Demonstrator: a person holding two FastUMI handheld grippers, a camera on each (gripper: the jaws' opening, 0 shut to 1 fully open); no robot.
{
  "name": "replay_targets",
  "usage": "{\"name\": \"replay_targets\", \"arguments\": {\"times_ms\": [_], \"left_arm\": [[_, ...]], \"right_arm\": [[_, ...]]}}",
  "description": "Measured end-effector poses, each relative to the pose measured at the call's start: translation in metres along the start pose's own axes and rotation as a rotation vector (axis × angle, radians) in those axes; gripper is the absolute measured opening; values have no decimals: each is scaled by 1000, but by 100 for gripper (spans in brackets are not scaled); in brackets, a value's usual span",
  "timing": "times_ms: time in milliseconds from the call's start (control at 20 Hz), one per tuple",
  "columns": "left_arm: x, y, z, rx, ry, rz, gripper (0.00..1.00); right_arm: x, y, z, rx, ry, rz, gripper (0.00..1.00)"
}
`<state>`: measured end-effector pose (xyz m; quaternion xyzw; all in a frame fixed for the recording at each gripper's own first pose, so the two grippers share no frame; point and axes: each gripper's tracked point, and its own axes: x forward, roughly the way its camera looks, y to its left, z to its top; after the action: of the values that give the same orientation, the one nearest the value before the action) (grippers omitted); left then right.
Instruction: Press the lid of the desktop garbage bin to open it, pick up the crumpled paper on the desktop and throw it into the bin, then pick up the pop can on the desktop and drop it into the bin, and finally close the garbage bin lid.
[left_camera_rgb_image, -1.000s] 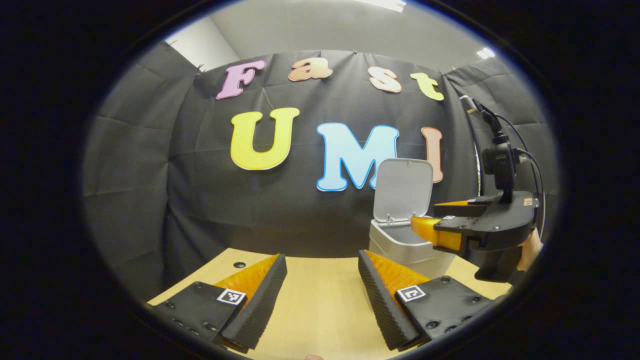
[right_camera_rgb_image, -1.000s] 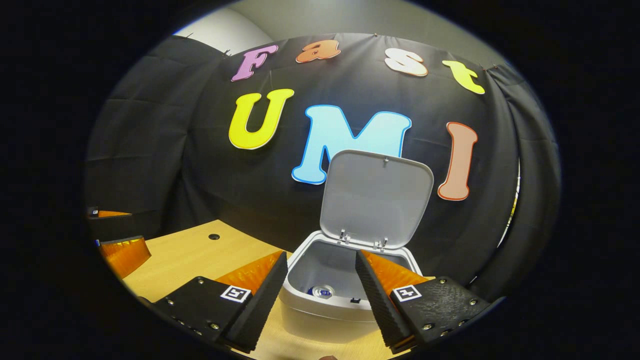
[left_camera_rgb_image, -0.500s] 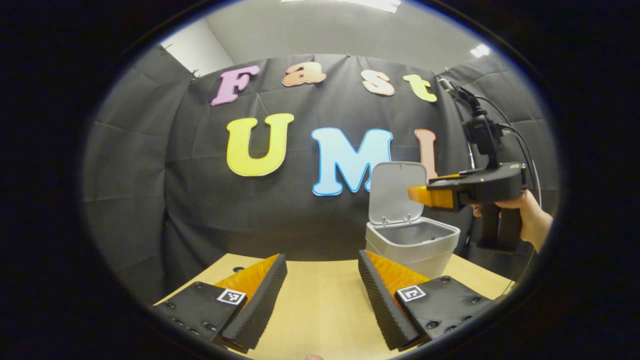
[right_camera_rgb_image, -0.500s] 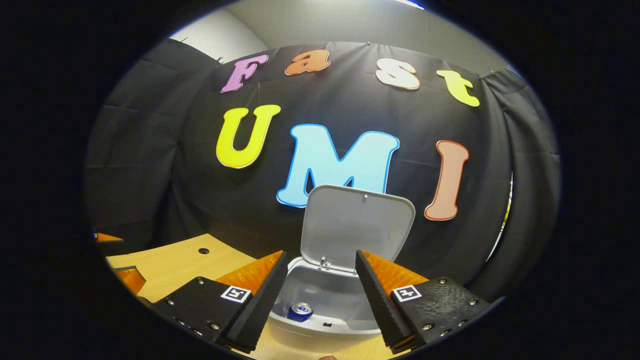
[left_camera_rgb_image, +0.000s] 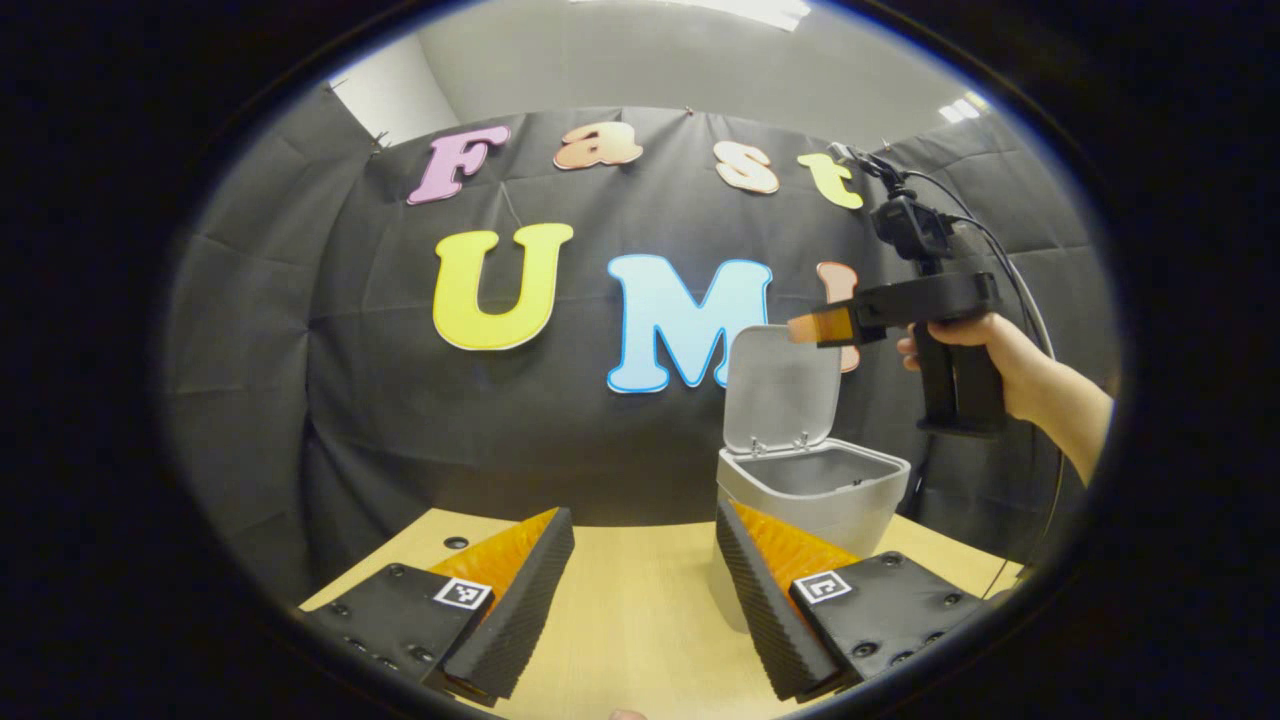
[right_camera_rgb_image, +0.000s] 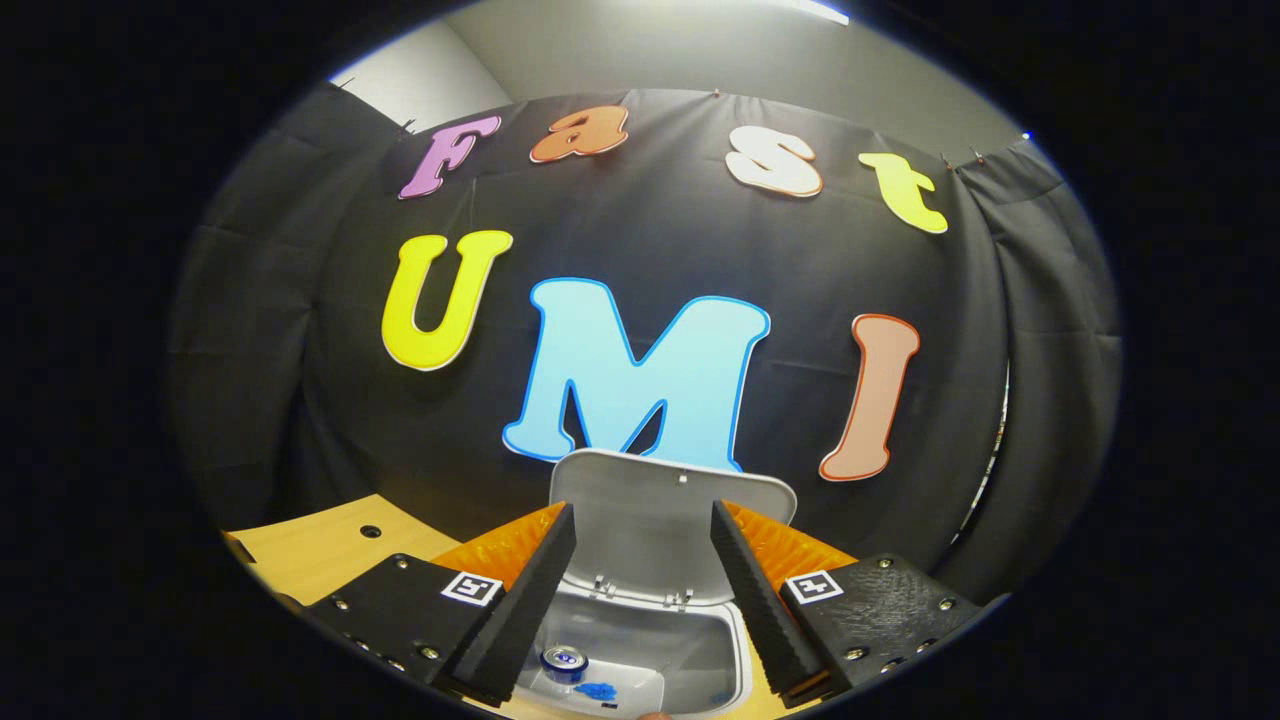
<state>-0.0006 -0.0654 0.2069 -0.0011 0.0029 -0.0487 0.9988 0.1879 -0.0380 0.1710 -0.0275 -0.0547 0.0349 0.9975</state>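
Grey plastic desktop bin (left_camera_rgb_image: 812, 495) stands on the pale wooden desk (left_camera_rgb_image: 640, 620) at about two o'clock from the left claw (left_camera_rgb_image: 645, 540), its hinged grey lid (left_camera_rgb_image: 781, 388) raised upright against the black cloth wall. Left claw hangs open and empty over the desk. At two o'clock, a hand (left_camera_rgb_image: 985, 350) holds the right claw (left_camera_rgb_image: 812, 327) level above the lid. In the right gripper view, the right claw (right_camera_rgb_image: 642, 535) gapes open, empty, above the bin (right_camera_rgb_image: 640, 650); a blue pop can (right_camera_rgb_image: 563, 663) lies inside at six o'clock.
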Motion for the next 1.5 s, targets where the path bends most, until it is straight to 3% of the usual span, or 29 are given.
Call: {"name": "replay_targets", "arguments": {"times_ms": [400,800,1250,1500], "left_arm": [[6,14,-8,-25,20,40,94],[6,28,-11,-29,25,97,96],[7,23,-11,-40,27,95,96],[2,14,-9,-44,18,78,94]], "right_arm": [[41,-18,24,47,-46,-84,88],[75,-30,13,130,5,-108,88],[63,-28,7,196,42,-72,88],[39,-23,-1,174,43,-71,89]]}}
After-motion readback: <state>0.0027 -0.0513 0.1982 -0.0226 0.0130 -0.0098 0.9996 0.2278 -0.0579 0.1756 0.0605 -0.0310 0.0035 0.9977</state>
